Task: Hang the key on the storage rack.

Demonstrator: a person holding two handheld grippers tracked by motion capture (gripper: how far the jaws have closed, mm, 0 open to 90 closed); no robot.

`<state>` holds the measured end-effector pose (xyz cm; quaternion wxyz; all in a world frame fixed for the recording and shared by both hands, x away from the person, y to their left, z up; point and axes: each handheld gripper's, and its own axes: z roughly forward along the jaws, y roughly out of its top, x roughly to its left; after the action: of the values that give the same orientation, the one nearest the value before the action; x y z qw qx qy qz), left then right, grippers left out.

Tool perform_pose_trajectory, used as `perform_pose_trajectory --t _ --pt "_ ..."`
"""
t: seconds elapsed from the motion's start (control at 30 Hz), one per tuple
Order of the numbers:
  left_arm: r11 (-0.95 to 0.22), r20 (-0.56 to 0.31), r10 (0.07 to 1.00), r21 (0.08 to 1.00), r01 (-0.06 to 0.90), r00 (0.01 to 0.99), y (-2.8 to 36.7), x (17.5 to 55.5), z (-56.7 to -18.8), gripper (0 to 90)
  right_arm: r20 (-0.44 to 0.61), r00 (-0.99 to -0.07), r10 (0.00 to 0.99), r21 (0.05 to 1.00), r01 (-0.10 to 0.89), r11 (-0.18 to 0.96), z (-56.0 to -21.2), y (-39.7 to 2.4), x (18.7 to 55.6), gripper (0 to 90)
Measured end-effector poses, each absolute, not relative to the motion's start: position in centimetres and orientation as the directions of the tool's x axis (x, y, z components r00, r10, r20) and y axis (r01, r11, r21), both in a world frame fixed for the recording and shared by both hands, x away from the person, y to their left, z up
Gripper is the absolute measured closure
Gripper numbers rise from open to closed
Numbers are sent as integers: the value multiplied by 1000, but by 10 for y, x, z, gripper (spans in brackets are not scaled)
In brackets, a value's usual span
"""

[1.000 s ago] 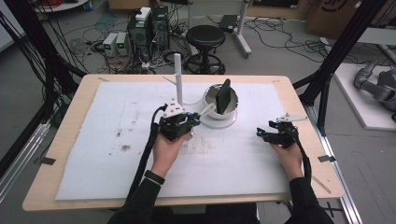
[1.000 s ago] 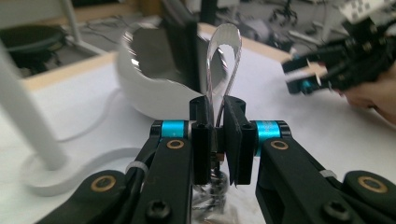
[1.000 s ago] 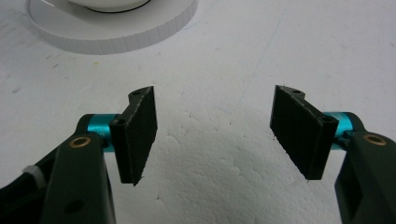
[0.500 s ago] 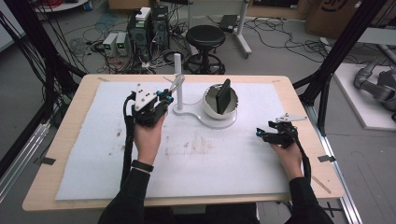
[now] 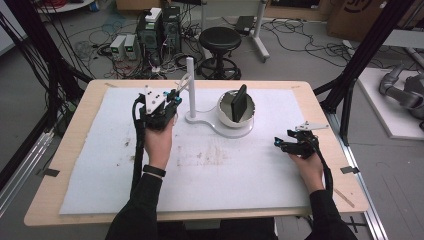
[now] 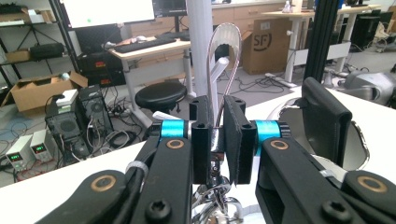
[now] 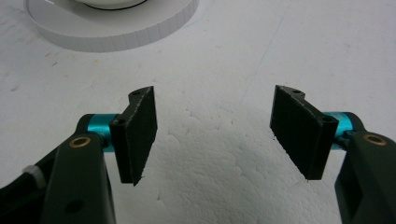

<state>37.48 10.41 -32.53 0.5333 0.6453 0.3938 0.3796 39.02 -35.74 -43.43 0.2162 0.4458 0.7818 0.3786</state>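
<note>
A grey floor (image 5: 90, 30) strewn with cables lies beyond the wooden surface (image 5: 60, 165). A black round stool (image 5: 220, 40) stands there beside computer towers (image 5: 160, 22). Black frame posts (image 5: 370, 45) flank it; desks (image 6: 144, 49) and cardboard boxes (image 6: 266, 44) stand farther back.

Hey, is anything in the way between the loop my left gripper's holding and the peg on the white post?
Nothing visible stands between them. The left gripper, jaws shut on the loop, holds it right in front of the peg on the white post; the black block stands aside.
</note>
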Motion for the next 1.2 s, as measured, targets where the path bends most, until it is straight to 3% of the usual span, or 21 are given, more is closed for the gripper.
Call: perform_pose_trajectory --t 0.43,0.53,0.87,1.2 --pt "-112 37 913 980 164 406 105 389 -335 797 -2 -511 859 786 531 318 -434 -358 390 325" --pt "-102 32 915 983 155 402 106 387 -333 706 3 -509 861 786 534 313 -434 -358 390 325" --pt "-112 32 904 980 163 427 104 383 -331 617 5 -507 862 789 532 308 -434 -358 391 325" --pt "-111 -8 872 971 214 489 110 377 -330 364 1 -509 861 791 528 311 -434 -358 390 325"
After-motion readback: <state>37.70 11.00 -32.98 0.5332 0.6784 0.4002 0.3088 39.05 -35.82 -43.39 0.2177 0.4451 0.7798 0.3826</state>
